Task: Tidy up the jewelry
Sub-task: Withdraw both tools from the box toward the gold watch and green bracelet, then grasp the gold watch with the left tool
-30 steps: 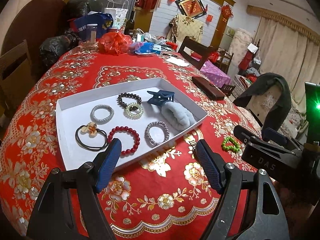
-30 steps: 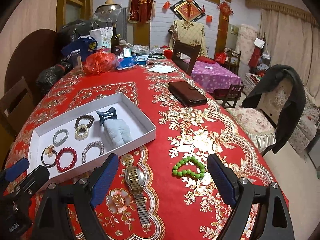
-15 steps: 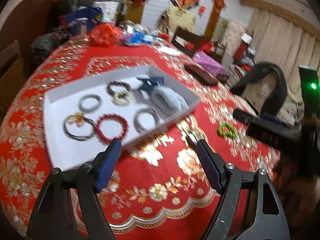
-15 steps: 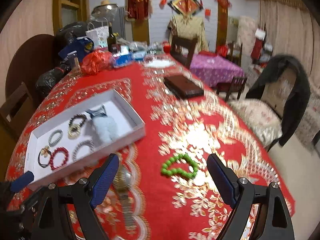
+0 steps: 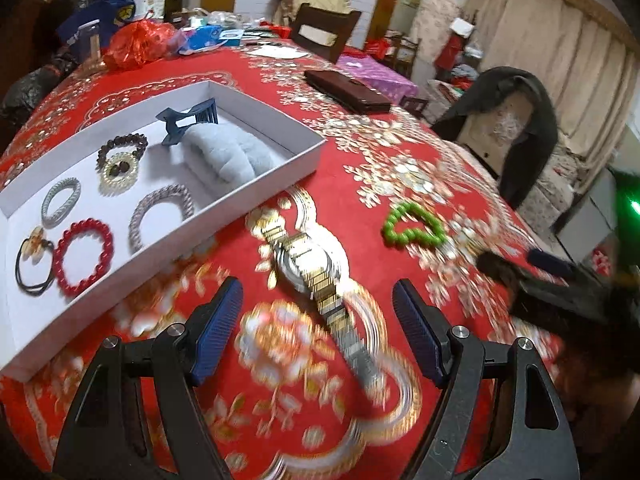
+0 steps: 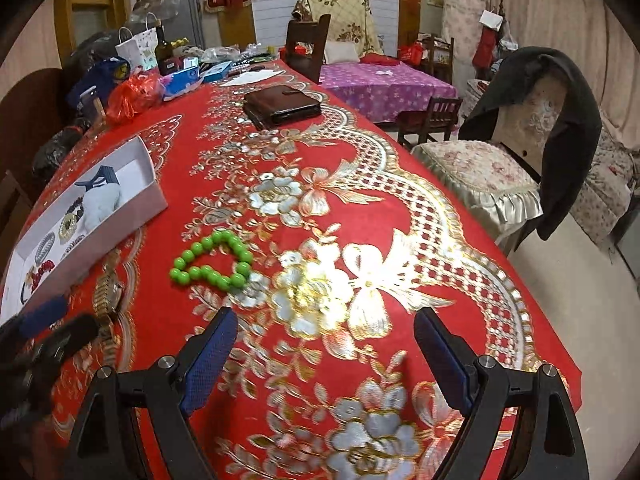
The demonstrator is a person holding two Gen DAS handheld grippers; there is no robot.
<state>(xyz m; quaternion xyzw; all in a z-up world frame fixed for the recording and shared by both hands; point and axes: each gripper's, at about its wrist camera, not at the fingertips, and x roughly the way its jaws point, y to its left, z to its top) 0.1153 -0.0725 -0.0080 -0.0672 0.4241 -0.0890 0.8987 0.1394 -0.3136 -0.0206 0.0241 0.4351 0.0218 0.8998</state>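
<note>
A white tray (image 5: 288,160) on the red tablecloth holds several bracelets, a hair tie, a blue hair claw (image 5: 188,118) and a grey cushion (image 5: 228,152). A gold and silver watch (image 5: 312,268) lies on the cloth just outside the tray, between and ahead of the fingers of my open, empty left gripper (image 5: 318,320). A green bead bracelet (image 5: 412,226) lies to its right; it also shows in the right wrist view (image 6: 212,260). My right gripper (image 6: 324,348) is open and empty, near and right of the green bracelet. The tray (image 6: 120,216) and watch (image 6: 108,292) show at left there.
A brown wallet (image 6: 284,106) lies further back on the table. Bags, a bottle (image 6: 164,54) and clutter crowd the far end. A chair with a dark jacket (image 6: 560,120) stands beyond the table's right edge (image 6: 520,304). The left gripper (image 6: 44,332) shows at lower left.
My left gripper has swung right from the tray so the watch now lies between its fingers. My right gripper has moved right and forward; the green bracelet now sits to its left.
</note>
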